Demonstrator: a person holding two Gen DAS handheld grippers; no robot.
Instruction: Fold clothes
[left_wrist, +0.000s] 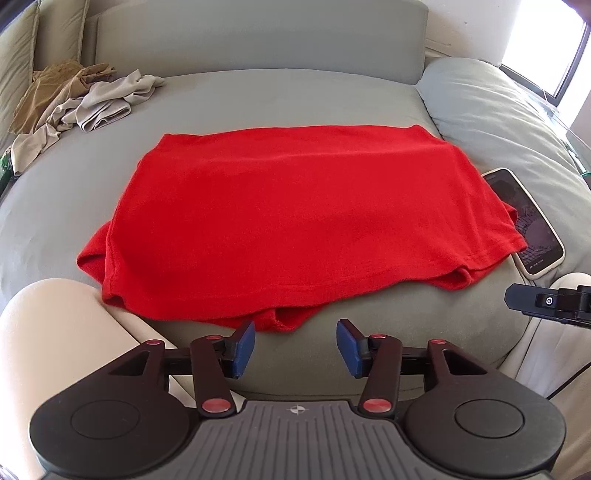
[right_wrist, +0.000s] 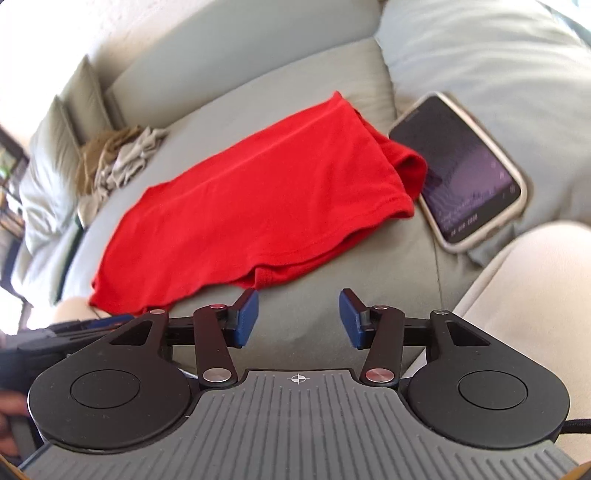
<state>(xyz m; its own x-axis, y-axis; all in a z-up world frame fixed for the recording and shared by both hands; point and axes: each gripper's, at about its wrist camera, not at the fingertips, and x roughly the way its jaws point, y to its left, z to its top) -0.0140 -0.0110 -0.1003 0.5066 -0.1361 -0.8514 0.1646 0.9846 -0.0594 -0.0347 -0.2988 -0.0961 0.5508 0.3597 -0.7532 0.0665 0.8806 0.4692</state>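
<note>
On the grey sofa cushion (left_wrist: 258, 96), the red shirt (left_wrist: 295, 218) lay folded into a flat rectangle, its near hem rumpled; left gripper (left_wrist: 295, 349) and right gripper (right_wrist: 298, 319) stood apart, empty.

We can read almost no text here. The phone (right_wrist: 458, 170) lying on the sofa shows a lit screen with a short row of small characters near its lower edge, too blurred for us to make out in either view. We also see a small white crosshair sign printed on each gripper's grey ribbed body (left_wrist: 296, 410) (right_wrist: 297, 379).
</note>
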